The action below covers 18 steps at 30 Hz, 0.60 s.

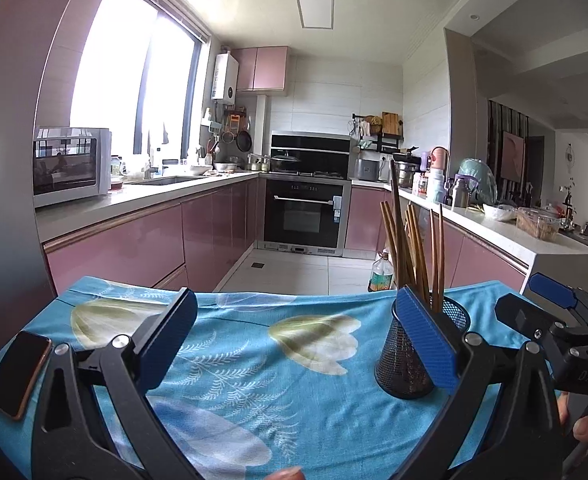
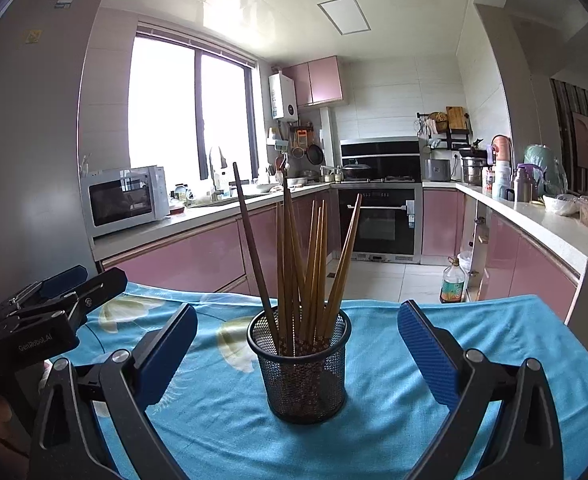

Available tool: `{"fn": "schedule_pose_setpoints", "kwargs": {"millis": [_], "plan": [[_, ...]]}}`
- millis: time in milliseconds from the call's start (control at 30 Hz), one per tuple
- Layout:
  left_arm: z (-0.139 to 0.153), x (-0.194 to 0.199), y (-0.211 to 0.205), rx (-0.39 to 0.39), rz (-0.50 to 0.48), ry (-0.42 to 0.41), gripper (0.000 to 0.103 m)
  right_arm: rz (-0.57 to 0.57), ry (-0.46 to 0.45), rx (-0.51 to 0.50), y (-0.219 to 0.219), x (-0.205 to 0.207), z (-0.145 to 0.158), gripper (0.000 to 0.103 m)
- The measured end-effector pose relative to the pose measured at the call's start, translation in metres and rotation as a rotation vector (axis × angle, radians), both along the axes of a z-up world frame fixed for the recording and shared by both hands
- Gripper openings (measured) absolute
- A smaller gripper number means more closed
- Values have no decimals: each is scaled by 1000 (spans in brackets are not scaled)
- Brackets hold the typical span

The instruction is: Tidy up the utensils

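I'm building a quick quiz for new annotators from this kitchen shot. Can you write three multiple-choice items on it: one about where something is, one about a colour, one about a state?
1. Where are the chopsticks?
A. Lying flat on the cloth
B. Standing in the mesh cup
C. In the sink

2. What is the main colour of the tablecloth?
A. Red
B. Blue
C. Black

3. How do the jaws of the right hand-held gripper stand?
A. Open, touching nothing
B. Shut on the cup
C. Shut on a chopstick

Answers:
1 B: the sticks rise upright out of the black mesh cup.
2 B: the cloth is light blue with pale flower prints.
3 A: both blue pads stand well apart on either side of the cup, with cloth showing between each pad and it.
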<state>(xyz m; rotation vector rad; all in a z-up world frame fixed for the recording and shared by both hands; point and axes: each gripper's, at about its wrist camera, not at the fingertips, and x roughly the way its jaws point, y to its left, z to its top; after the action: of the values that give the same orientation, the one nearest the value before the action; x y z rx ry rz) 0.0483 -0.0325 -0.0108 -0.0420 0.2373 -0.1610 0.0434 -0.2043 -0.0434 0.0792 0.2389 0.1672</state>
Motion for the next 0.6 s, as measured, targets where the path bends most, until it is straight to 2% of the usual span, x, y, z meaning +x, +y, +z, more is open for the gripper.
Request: {"fn": "schedule_pose_setpoints", "kwargs": {"millis": [233, 600], "plan": [[-3, -7, 3, 6, 25, -19, 98, -23, -48, -35, 14, -10, 1, 97], [-7, -9, 8, -2, 49, -7, 98, -37, -51, -49, 21, -15, 2, 97]]}}
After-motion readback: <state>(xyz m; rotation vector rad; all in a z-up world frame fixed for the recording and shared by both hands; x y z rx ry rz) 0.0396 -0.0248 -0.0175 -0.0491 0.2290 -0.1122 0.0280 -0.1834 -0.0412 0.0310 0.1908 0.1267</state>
